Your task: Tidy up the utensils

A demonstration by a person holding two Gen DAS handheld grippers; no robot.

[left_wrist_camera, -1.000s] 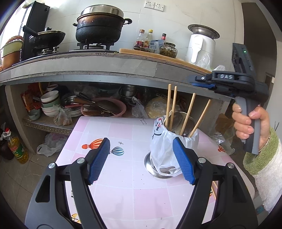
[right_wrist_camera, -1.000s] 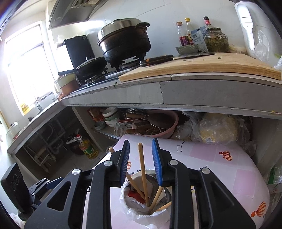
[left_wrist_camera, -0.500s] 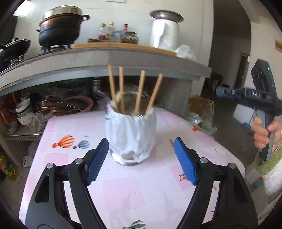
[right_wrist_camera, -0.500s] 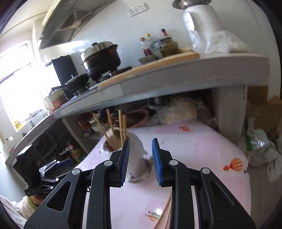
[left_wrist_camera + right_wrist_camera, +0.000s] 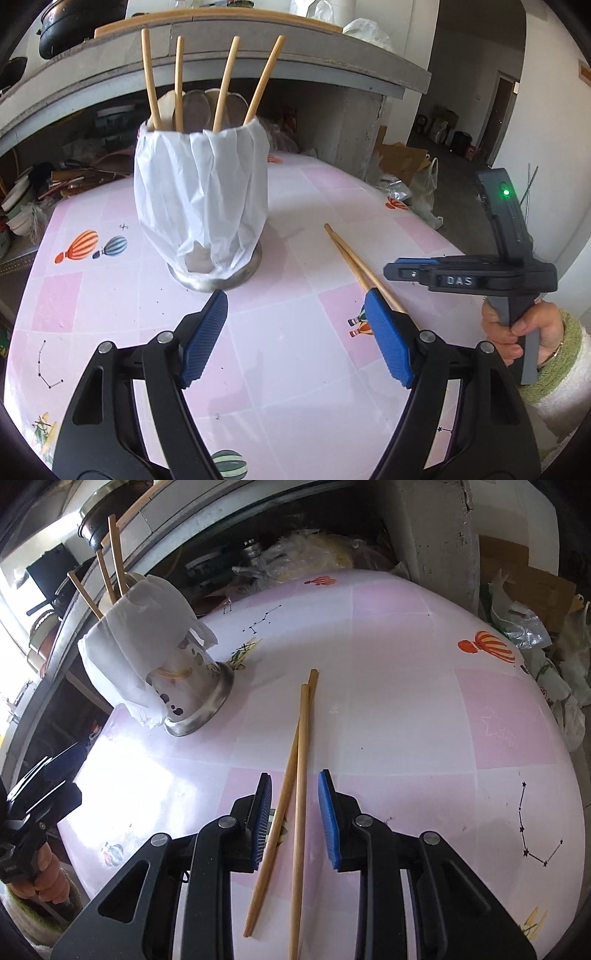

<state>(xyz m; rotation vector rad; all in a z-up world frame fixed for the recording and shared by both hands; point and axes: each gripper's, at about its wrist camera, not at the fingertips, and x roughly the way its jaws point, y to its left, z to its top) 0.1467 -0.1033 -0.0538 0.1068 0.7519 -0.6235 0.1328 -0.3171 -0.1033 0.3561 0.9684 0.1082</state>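
A steel utensil holder (image 5: 201, 192) wrapped in a white plastic bag stands on the pink table (image 5: 295, 354); several wooden chopsticks stick out of its top. It also shows in the right wrist view (image 5: 155, 664). Two loose wooden chopsticks (image 5: 295, 775) lie crossed on the table; they also show in the left wrist view (image 5: 354, 264). My right gripper (image 5: 294, 812) is open, its blue pads on either side of them, low over the table. My left gripper (image 5: 295, 332) is wide open and empty, in front of the holder.
A concrete counter (image 5: 258, 55) with pots runs behind the table, with dishes and bags on the shelf below it (image 5: 55, 177). Cardboard and plastic bags (image 5: 535, 620) lie on the floor past the table's far edge. The right gripper's body (image 5: 491, 273) hovers at the table's right side.
Both grippers have swung down towards the table. The right gripper has left the holder and now straddles the two loose chopsticks. The left gripper has stayed wide open.
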